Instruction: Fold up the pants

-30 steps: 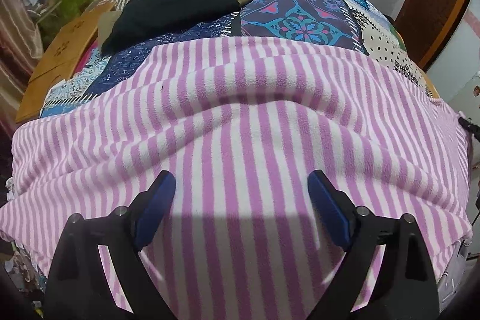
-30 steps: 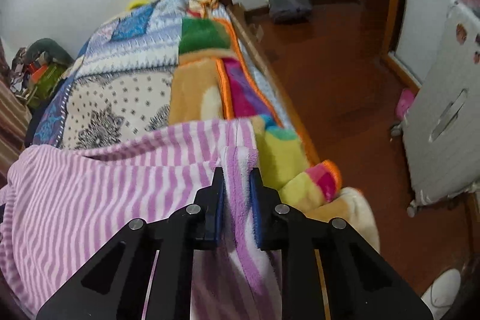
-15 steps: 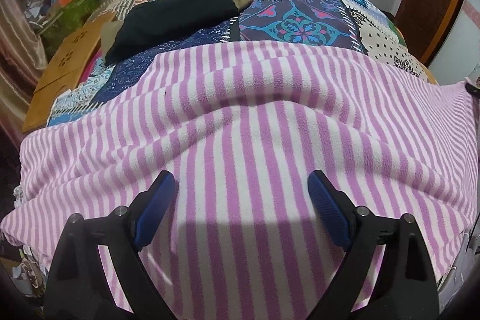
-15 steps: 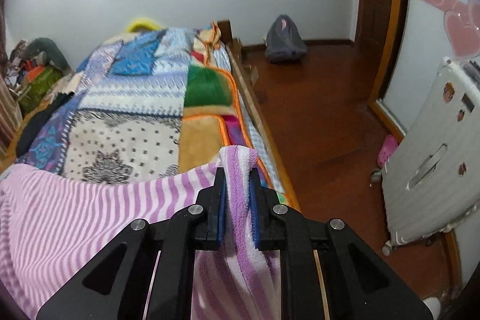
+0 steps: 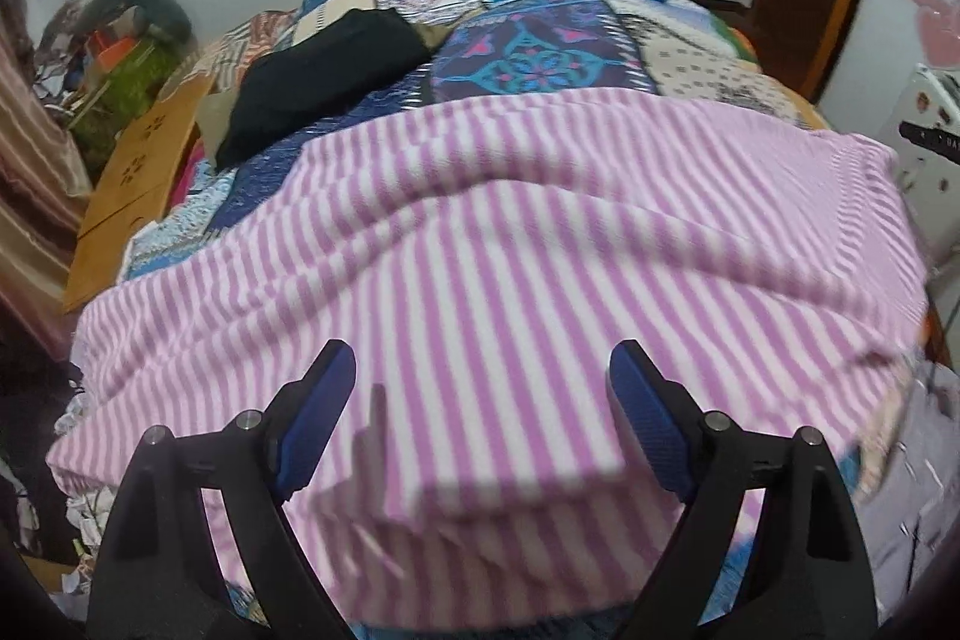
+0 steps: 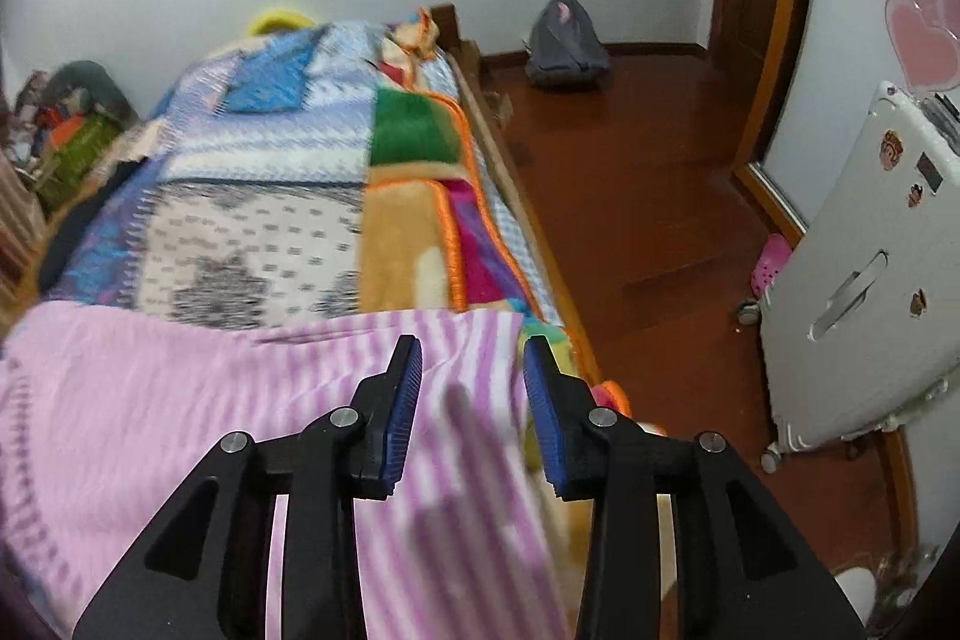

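Observation:
Pink-and-white striped fleece pants lie spread across the near end of the bed. My left gripper hovers above their middle, jaws wide and closing slightly. The cloth lies below the blue pads, untouched. In the right wrist view the pants end at the bed's right side. My right gripper is above that edge with its jaws opening. The striped cloth lies below and between them, and neither pad presses on it.
A patchwork quilt covers the bed, with a folded black garment on it beyond the pants. A wooden board lies along the left. Right of the bed are wooden floor, a white case and a grey backpack.
The right gripper was shut on the pants' edge and has let go; its jaws have parted and the cloth has dropped flat. Both grippers have risen, so more of the room shows.

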The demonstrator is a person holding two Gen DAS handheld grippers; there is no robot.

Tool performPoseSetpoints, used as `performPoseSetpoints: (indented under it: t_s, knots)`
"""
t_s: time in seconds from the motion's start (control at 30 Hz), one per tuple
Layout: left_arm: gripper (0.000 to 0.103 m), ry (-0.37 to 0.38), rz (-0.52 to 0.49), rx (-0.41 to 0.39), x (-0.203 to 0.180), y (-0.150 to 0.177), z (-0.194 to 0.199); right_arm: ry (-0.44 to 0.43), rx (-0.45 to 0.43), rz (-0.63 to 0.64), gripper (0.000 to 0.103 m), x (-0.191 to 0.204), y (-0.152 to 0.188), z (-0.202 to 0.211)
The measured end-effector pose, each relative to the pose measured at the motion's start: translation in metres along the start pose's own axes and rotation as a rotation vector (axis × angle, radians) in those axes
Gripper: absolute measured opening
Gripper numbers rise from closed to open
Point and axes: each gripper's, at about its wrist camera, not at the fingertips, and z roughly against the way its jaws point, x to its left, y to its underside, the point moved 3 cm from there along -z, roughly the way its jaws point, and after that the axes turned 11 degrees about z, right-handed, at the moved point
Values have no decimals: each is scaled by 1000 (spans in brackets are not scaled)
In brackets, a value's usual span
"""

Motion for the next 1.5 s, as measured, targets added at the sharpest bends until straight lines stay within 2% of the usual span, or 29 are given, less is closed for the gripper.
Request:
performPoseSetpoints:
  t_s: [0.2,0.37,0.47,0.5,0.6,0.7,0.8,0.83,0.9,0.97,1.07,1.17,1.3,1.37,1.43,1.5]
  knots:
    - [88,18,-37,1,-7,26,18,-94,-52,93,32,48,3,54]
    - [88,-16,-31,23,13,48,21,-190,-86,217,32,106,7,89]
    - [88,-29,-7,41,31,55,16,-240,-110,296,40,142,9,108]
    - [88,-23,2,43,36,56,14,-258,-114,312,44,151,9,111]
    - [87,-15,4,39,41,52,10,-304,-127,368,45,183,12,117]
    - [82,-14,-30,23,37,46,3,-348,-112,404,45,215,17,110]
    - [75,-7,-76,-6,31,40,-1,-388,-73,429,45,243,27,97]
    - [71,1,-88,-16,29,38,-3,-392,-58,435,45,251,30,92]
    - [56,25,-97,-27,28,36,-3,-408,-23,447,45,267,42,83]
    - [31,58,-95,-26,28,37,-3,-427,7,457,45,281,54,75]
    - [14,75,-74,-20,31,36,-5,-435,29,479,45,295,68,71]
    - [6,81,-51,-12,35,33,-7,-439,51,504,45,308,74,60]
    - [5,127,-4,3,44,31,-3,-421,68,521,44,318,74,40]
    - [5,134,8,2,48,31,1,-417,63,520,33,320,72,33]
    - [4,132,7,-5,47,31,5,-426,57,518,13,320,70,29]
    - [4,120,-3,-22,45,31,13,-449,52,499,8,320,68,30]
